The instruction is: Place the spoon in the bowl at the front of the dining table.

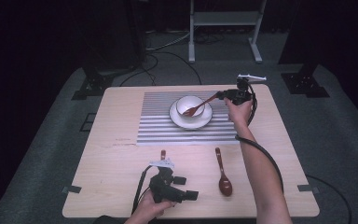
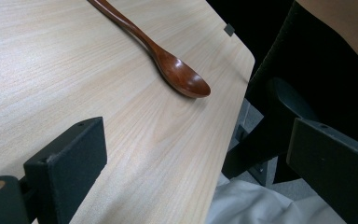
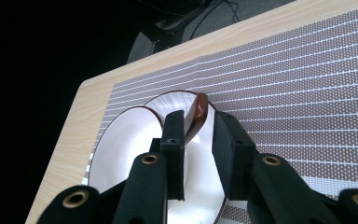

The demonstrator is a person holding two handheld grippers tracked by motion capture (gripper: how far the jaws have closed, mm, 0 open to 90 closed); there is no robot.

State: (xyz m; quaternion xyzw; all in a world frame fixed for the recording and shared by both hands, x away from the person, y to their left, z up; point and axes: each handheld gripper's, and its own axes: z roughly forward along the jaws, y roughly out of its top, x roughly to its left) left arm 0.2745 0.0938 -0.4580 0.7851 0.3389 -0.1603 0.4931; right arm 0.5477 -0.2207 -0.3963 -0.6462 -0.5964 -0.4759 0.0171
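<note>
I have the right gripper (image 1: 222,95) out over the far side of the table (image 1: 102,158), beside the white bowl (image 1: 186,101) that sits on its white plate (image 1: 204,122) on the striped placemat (image 1: 158,116). A brown wooden spoon (image 1: 200,106) slants from that gripper down into the bowl, its wide end inside the rim. In the right gripper view the spoon's handle (image 3: 196,116) stands between my two black jaws, lying against the one on the left of that view with a gap toward the other; the jaws are parted a little and I cannot see both pads pressing on it (so I would not call this a firm pinch). The left gripper (image 1: 192,195) rests low at the near edge of the table, its jaws spread wide with nothing between them. In its own view a second wooden spoon (image 2: 168,65) lies flat on the bare wood ahead of the jaws, bowl end toward the table's near edge, well apart from the placemat.
</note>
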